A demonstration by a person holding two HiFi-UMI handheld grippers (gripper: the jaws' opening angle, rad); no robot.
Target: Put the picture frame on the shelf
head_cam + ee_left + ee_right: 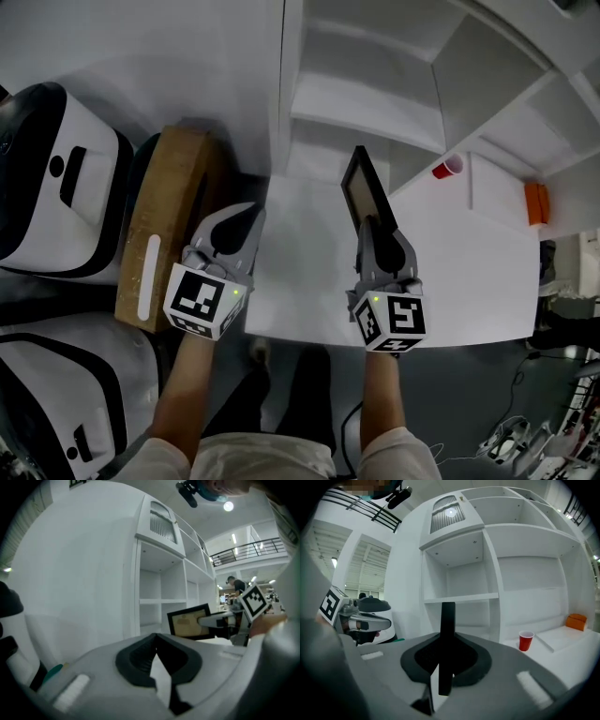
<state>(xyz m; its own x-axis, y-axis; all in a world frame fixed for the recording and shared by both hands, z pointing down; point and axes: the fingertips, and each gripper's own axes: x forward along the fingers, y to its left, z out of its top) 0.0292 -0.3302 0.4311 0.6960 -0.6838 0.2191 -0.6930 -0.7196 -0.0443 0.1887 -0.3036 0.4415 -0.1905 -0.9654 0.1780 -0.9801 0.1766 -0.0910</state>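
The picture frame (364, 190) is dark-edged with a tan picture. It is held upright over the white table (459, 272), with my right gripper (371, 225) shut on its near edge. In the right gripper view the frame (448, 616) shows edge-on between the jaws, in front of the white shelf (459, 597). The shelf (366, 103) stands just beyond the frame with bare compartments. My left gripper (246, 214) hovers at the table's left edge, its jaws closed with nothing between them. From the left gripper view (156, 637) I see the frame (187, 620) face-on.
A red cup (448, 167) and an orange object (535, 203) sit on the white surface at the right. A cardboard box (167, 225) and white machines (52, 183) stand on the floor to the left. Cables lie on the floor at the lower right.
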